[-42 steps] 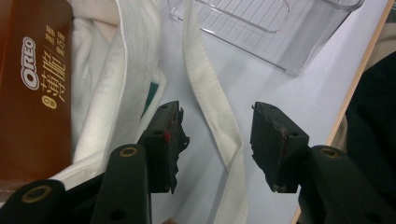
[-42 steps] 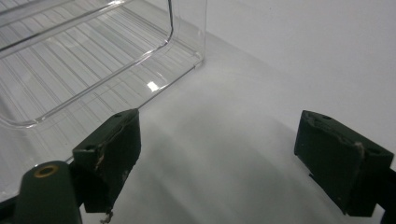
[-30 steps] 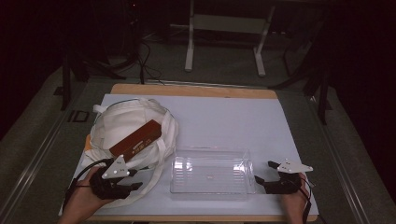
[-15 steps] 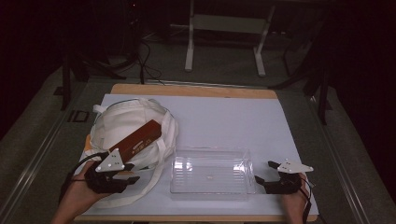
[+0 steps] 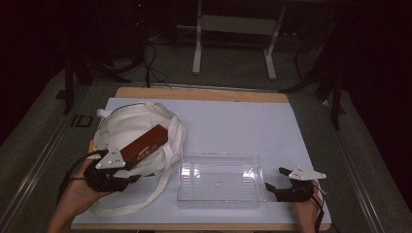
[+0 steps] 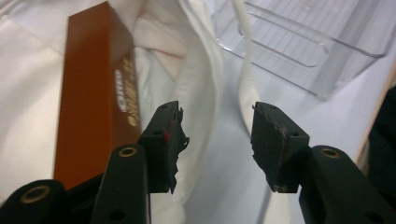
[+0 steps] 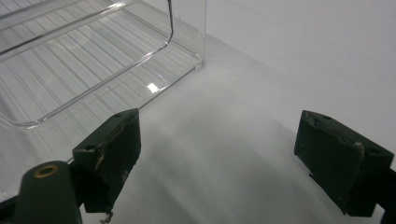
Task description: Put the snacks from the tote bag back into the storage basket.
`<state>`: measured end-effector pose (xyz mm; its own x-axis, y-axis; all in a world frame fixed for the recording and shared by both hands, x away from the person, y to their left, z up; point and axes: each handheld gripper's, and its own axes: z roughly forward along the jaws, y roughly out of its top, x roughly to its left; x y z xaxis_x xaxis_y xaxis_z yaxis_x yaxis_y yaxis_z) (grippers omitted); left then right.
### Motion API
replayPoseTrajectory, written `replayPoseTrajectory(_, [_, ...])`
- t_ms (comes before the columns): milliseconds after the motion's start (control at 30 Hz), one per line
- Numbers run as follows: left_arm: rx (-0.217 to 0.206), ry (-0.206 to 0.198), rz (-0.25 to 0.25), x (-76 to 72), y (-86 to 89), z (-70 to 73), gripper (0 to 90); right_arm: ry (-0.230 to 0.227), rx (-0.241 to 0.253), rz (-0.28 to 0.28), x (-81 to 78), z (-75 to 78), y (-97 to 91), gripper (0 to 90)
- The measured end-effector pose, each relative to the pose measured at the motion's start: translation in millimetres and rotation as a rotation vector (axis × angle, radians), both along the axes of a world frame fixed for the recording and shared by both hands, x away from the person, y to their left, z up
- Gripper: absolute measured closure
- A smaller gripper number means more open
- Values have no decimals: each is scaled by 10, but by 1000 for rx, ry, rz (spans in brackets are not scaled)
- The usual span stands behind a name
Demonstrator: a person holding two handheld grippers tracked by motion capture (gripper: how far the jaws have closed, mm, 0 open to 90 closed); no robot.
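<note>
1. Since a second ago the left tongs (image 5: 127,177) have slid back toward the tabletop's (image 5: 233,126) near-left corner, off the brown box (image 5: 144,144).
2. Box lies on the white bag (image 5: 128,127); likely released.
3. Both tongs spread, empty; right tongs (image 5: 275,180) beside the clear tray (image 5: 219,199).
4. Gold lettering on the box (image 6: 130,100) is unreadable.

a dim lab: white-topped table (image 5: 233,121), floor cables (image 5: 150,63), metal stand legs (image 5: 233,48).
</note>
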<state>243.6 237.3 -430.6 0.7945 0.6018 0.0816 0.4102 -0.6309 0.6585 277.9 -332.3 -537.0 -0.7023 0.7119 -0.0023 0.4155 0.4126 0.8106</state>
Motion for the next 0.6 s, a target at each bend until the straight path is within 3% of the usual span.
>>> replayPoseTrajectory(600, [41,22,56,202,104,3,449,1,-1,0,0,0,0,147])
